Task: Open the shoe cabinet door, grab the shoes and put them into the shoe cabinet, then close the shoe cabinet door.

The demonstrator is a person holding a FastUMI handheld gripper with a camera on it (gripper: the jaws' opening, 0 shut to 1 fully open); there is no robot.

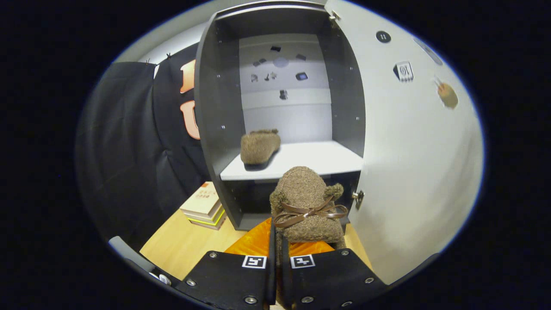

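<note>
Fingers of my gripper point(275, 254) pinch nearly together on a fuzzy brown slipper point(306, 206) with a ribbon bow, held just ahead of them before the open shoe cabinet point(215, 107). I see its door point(413, 172) swung right and the matching slipper point(259, 147) resting on the white shelf point(318, 159). Books point(205, 206) lie stacked beside the cabinet's base.

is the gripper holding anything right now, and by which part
Yes. The gripper has its jaws shut on the fuzzy brown shoe with the bow, pinching it at its near end; which part of the shoe that is cannot be told.
</note>
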